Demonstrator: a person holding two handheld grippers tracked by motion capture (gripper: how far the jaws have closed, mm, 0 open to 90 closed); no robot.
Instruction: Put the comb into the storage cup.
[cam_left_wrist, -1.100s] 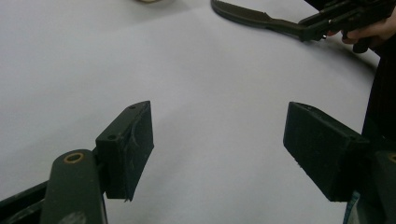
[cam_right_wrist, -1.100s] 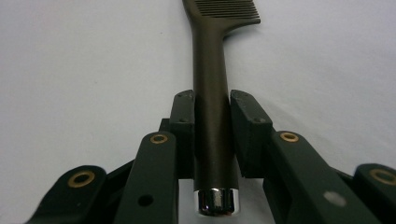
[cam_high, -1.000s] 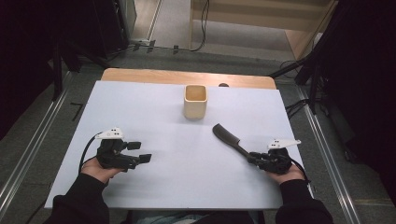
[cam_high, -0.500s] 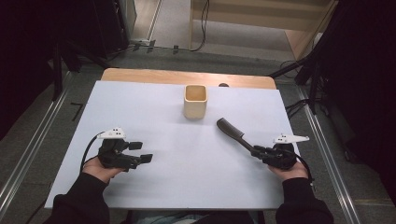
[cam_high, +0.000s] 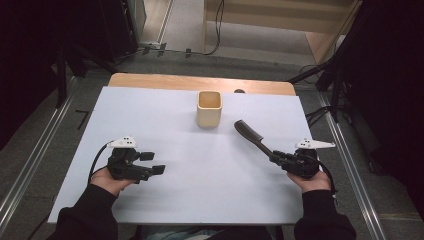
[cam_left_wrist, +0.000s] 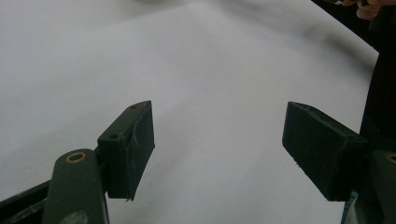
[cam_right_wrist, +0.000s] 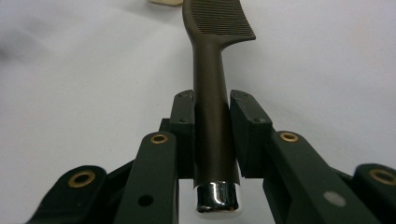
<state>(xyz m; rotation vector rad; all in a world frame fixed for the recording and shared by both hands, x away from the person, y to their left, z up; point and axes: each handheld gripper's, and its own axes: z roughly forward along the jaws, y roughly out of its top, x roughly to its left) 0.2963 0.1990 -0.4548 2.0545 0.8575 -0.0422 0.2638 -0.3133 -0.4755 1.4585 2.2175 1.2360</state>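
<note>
1. The right gripper (cam_high: 280, 158) is seen low on the right side of the white table (cam_high: 165, 115), held in the person's right hand (cam_high: 312, 181). Its two black jaws are clamped on the handle of a dark brown comb (cam_high: 252, 137).
2. In the right gripper view, the comb (cam_right_wrist: 215, 93) is gripped on both sides of its round handle, a little ahead of the handle's shiny silver end cap (cam_right_wrist: 216, 197). The toothed head is pointed away from the gripper (cam_right_wrist: 212, 135).
3. In the high view, the comb is held slanting up and to the left from the jaws, with its head directed toward the cup (cam_high: 209, 108). The comb's head is seen just right of the cup and not touching it.
4. The left gripper (cam_high: 152, 163) is seen low on the left side of the table, held in the person's left hand (cam_high: 107, 179). Its jaws are spread wide with nothing between them.
5. In the left gripper view, bare white table surface (cam_left_wrist: 210, 70) is seen between and beyond the two separated black pads (cam_left_wrist: 133, 142) of the gripper (cam_left_wrist: 219, 149).
6. The cup, pale cream and square-mouthed, is placed upright near the far middle of the table, well apart from both grippers.
7. A strip of bare wood (cam_high: 165, 81) is visible along the far edge of the table, beyond the white surface.
</note>
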